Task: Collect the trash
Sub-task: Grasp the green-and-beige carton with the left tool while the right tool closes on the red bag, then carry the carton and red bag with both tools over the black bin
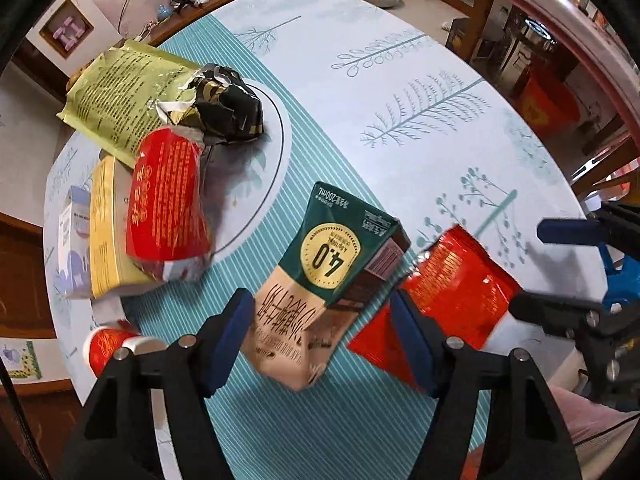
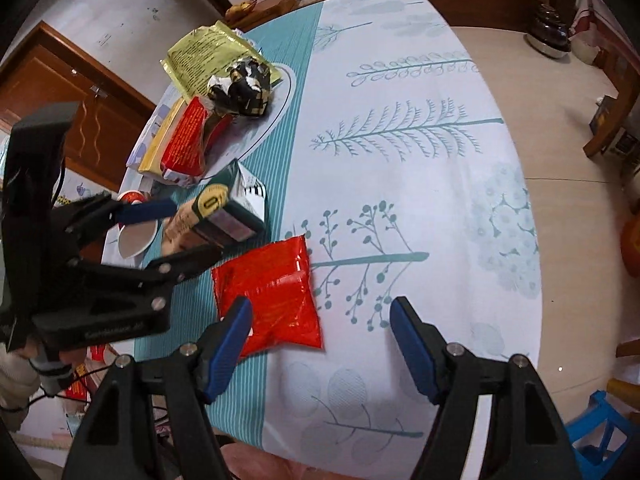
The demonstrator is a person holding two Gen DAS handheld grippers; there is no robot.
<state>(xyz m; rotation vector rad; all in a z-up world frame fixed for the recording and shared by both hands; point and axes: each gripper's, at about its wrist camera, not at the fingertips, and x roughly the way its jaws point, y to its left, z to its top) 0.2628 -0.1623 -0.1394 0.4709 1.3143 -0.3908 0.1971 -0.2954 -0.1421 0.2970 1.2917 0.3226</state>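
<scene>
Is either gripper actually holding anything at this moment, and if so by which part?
Nothing is held. The left gripper is open, its fingers either side of the milk carton's lower end without clamping it. The right gripper is open above the red packet.

2 cartons (image 1: 336, 264), 4 wrappers (image 1: 452, 296), 1 cup (image 1: 108, 346)

Left gripper (image 1: 322, 340) jaws wide apart, milk carton (image 1: 332, 264) between them, untouched. Red packet (image 1: 444, 300) just beside carton on bench (image 1: 400, 80).
</scene>
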